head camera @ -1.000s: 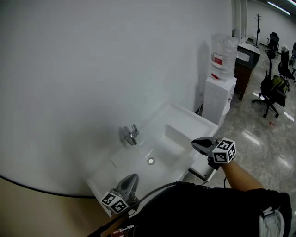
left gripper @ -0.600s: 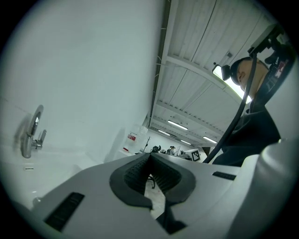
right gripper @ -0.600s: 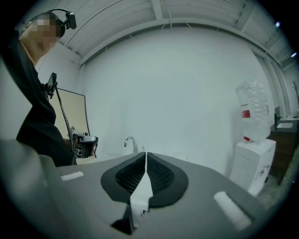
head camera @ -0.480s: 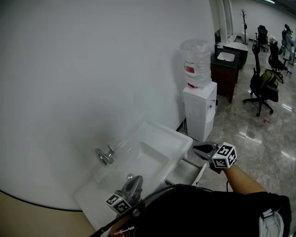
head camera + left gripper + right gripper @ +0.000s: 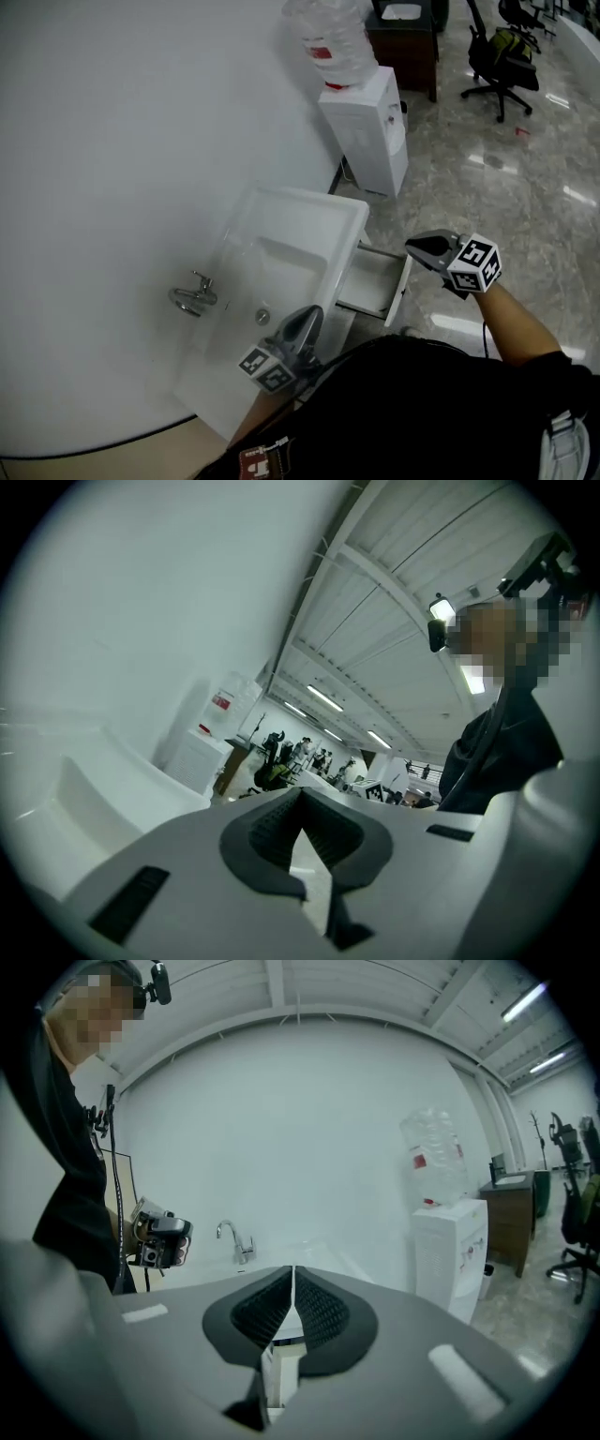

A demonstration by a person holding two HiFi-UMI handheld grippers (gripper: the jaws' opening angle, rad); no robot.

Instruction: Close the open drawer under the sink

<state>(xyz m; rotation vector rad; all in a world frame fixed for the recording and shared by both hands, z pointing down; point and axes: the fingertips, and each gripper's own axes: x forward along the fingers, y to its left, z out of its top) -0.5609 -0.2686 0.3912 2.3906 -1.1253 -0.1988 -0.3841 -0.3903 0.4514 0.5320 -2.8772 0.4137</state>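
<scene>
The white sink (image 5: 300, 211) hangs on the white wall, faucet (image 5: 192, 298) at its left. Under its right side a white drawer (image 5: 373, 281) stands pulled out, its front panel (image 5: 401, 292) toward the floor side. My right gripper (image 5: 414, 246) hovers just right of that panel, apart from it, jaws shut and empty; in the right gripper view the right gripper (image 5: 292, 1274) points at the sink and faucet (image 5: 239, 1239). My left gripper (image 5: 312, 314) is over the sink's near edge; in the left gripper view the left gripper (image 5: 302, 794) has its tips together, with nothing between them.
A white water dispenser (image 5: 366, 112) with a bottle stands beyond the sink against the wall. Grey tiled floor (image 5: 487, 187) spreads right of the drawer. Office chairs (image 5: 502, 52) and a dark cabinet stand farther off. The person's dark clothing fills the view's bottom.
The head view has swung down and back, bringing the open drawer fully into sight. My right gripper went from over the sink's corner to beside the drawer front. My left gripper shifted along the sink's near edge.
</scene>
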